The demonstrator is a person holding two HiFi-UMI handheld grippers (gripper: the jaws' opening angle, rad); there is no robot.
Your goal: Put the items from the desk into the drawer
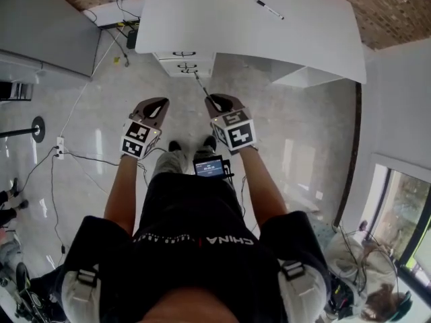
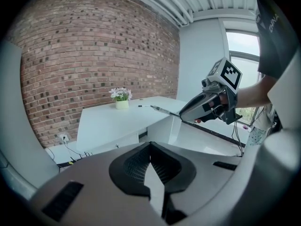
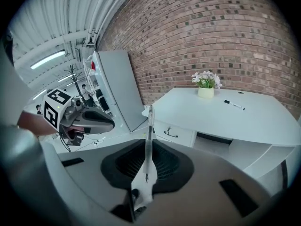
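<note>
Nearest, black-shirted torso [image 1: 202, 247], well back from the large white desk [image 1: 249, 25] with white drawers [image 1: 185, 60] shut beneath; grey right gripper [image 1: 215, 102] clamped on slim clear pen [image 3: 149, 126], grey left gripper [image 2: 150, 147] closed empty, black marker [image 1: 269, 9] on desktop: barely begun.

Clear pen [image 3: 150, 121] clamped in right tongs [image 3: 149, 144], pointing forward. Marker [image 3: 233, 105] lies flat on tabletop [image 3: 263, 126], well beyond. Drawer [image 3: 171, 133] closed, ahead.
</note>
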